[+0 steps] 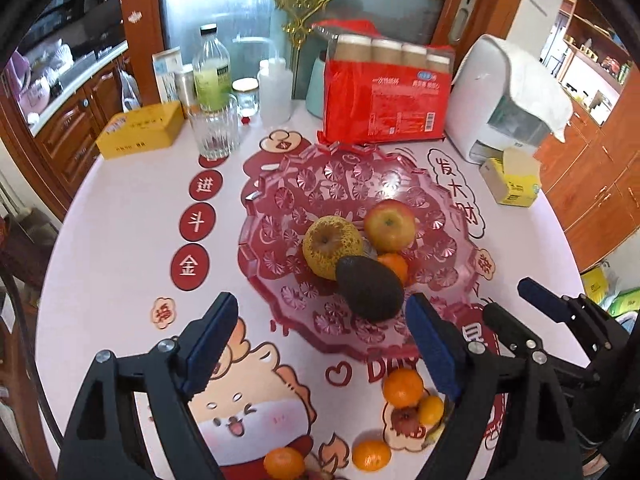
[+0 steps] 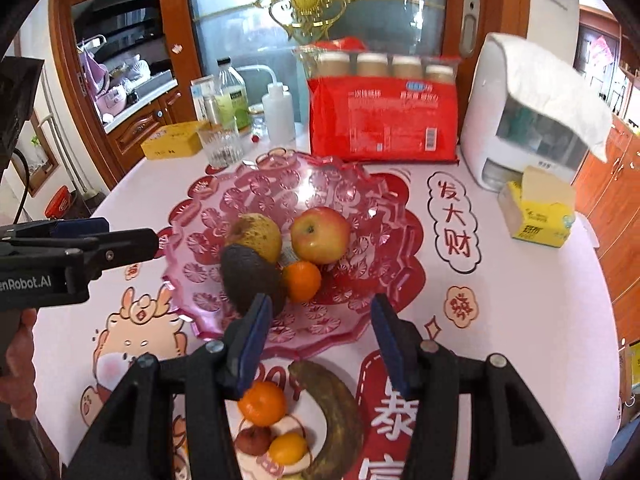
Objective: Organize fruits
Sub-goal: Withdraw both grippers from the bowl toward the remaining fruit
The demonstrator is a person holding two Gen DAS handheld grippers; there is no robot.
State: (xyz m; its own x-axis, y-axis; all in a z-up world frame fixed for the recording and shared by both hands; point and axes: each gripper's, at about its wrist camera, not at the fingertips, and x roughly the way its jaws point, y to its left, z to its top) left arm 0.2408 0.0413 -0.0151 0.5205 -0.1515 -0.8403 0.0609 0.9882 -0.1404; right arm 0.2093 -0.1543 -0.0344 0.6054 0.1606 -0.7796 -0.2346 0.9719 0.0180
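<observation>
Your left gripper (image 1: 320, 344) and right gripper (image 2: 318, 344): fingers spread, empty, near pink cut-glass fruit bowl (image 2: 208, 216), which holds dark avocado (image 2: 250, 280); loose round orange tangerine (image 2: 262, 402) outside bowl's near rim, awaiting pickup.

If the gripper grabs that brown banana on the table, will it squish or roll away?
Probably squish a bit: the banana is brown nearly all over, so it looks very ripe and soft. It likely won't roll, since its curved body lies flat on the table. A push would more likely swing it toward the small orange lying close beside it.
</observation>
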